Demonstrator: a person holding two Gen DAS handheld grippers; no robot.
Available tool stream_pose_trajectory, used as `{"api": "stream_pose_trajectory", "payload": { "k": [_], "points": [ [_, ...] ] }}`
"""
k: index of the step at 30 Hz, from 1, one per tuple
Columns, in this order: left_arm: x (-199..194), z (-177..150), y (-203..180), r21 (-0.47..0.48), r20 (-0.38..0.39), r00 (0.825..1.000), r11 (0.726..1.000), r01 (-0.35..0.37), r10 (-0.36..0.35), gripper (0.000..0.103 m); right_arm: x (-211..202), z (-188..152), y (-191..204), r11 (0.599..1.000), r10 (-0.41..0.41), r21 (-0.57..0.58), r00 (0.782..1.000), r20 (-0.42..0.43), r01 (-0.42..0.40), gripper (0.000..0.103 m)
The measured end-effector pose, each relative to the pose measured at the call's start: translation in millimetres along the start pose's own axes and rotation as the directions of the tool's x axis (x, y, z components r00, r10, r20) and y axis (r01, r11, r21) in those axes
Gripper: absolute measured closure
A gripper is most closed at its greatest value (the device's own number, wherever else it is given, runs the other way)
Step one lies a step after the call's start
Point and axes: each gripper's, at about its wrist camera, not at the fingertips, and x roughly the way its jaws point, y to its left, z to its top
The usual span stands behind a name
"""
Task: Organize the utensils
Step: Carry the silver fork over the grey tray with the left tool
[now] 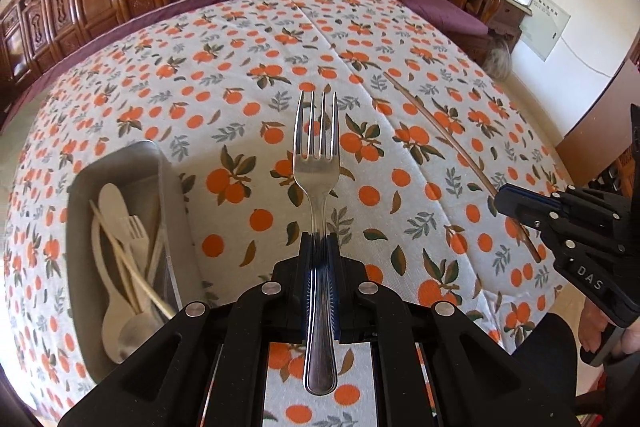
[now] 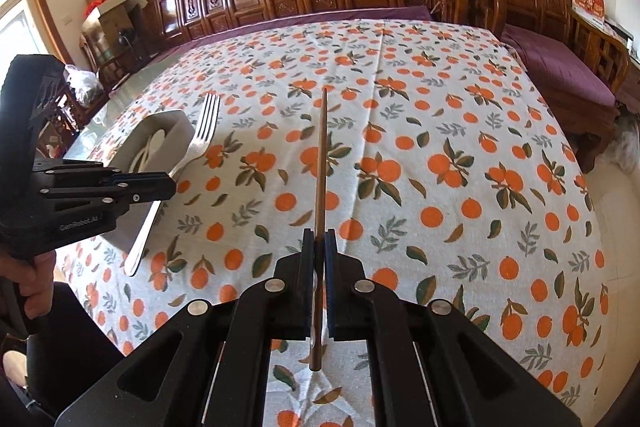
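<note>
At the left of the table (image 1: 280,39) sits the grey container (image 1: 80,267), already holding pale spoons, a pale fork and light chopsticks (image 1: 132,267) lying crosswise in a loose heap. The left tool (image 1: 320,247) is clamped narrow on the metal fork (image 1: 318,163), gripping the handle about midway, tines pointing far and the handle end sticking back toward the camera. The fork is clear of the orange-print cloth and just right of the container.

The step in hand looks like carrying both pieces to the container. For the fork, it would pay to swing left until the tines are over the container's open mouth, line the fork with the long side, and lower it close before letting go, so it slides in rather than bouncing off the rim or the heap inside.

To the right, the right tool (image 2: 319,247) is pinched tight on the brown chopstick (image 2: 321,163), holding it near its back end with most of the length jutting out far. That long overhang can swing and pivot in the pads, so a slow move is wise. Going in after the fork, tip first and low, should keep the two tools from crowding each other.
</note>
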Motion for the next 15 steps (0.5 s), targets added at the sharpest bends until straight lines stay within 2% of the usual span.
{"api": "stream_pose_trajectory", "payload": {
  "k": [15],
  "points": [
    [-46.9, -0.5, 33.3, -0.061, 0.081, 0.997, 0.998, -0.009, 0.014, 0.097, -12.2, 7.0, 29.8, 0.997, 0.055, -0.046, 0.998, 0.022, -0.054, 0.097]
  ]
}}
